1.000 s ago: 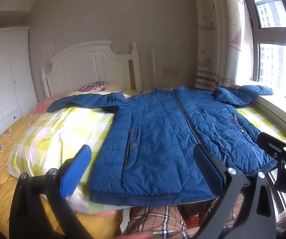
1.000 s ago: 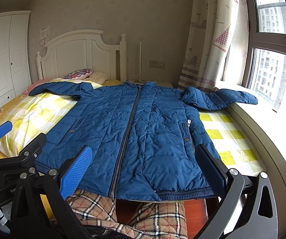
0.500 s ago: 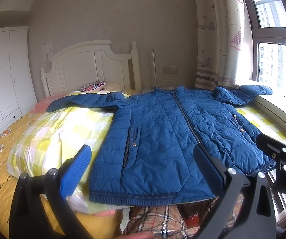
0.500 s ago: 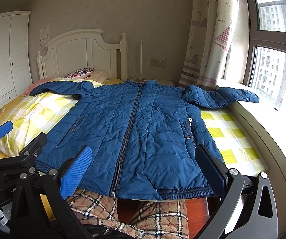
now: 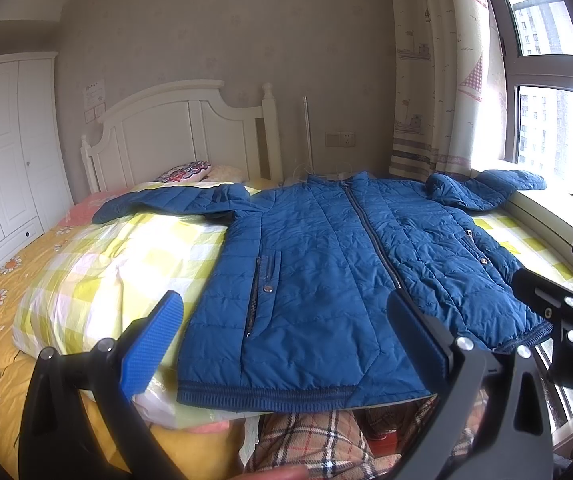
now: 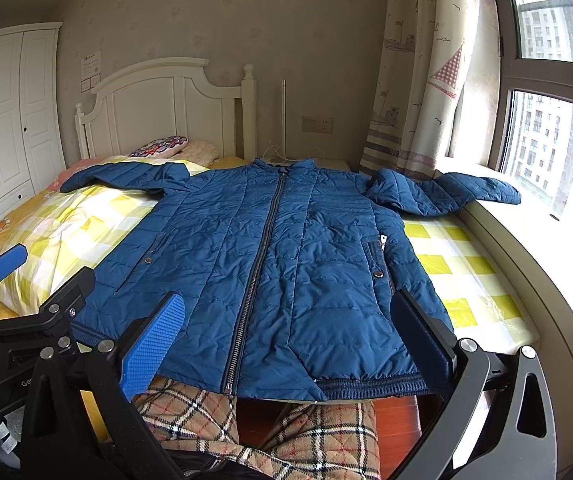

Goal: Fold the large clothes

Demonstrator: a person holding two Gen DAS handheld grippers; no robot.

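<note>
Left gripper point(image 5: 286, 332): we hold it with jaws spread wide and nothing between them, hovering short of the hem of the blue quilted jacket point(image 5: 326, 264). Right gripper point(image 6: 290, 332): likewise spread and unloaded, at the same hem, toward the jacket's window side. The jacket, our landmark, lies zipped and face up on the bed point(image 6: 466, 264), hem at the foot edge, collar toward the white headboard point(image 6: 158, 108). One sleeve point(image 5: 166, 200) stretches out from the jacket over the yellow checked quilt point(image 5: 98, 264); the other sleeve point(image 6: 446, 192) reaches up onto the window ledge point(image 6: 546, 216). No fold is begun, we judge. Risks noted: the padded shell looks slick and springy, so a shallow pinch may slip; lifting the hem unevenly may skew the fold; the ledge sleeve may drag or catch.
</note>
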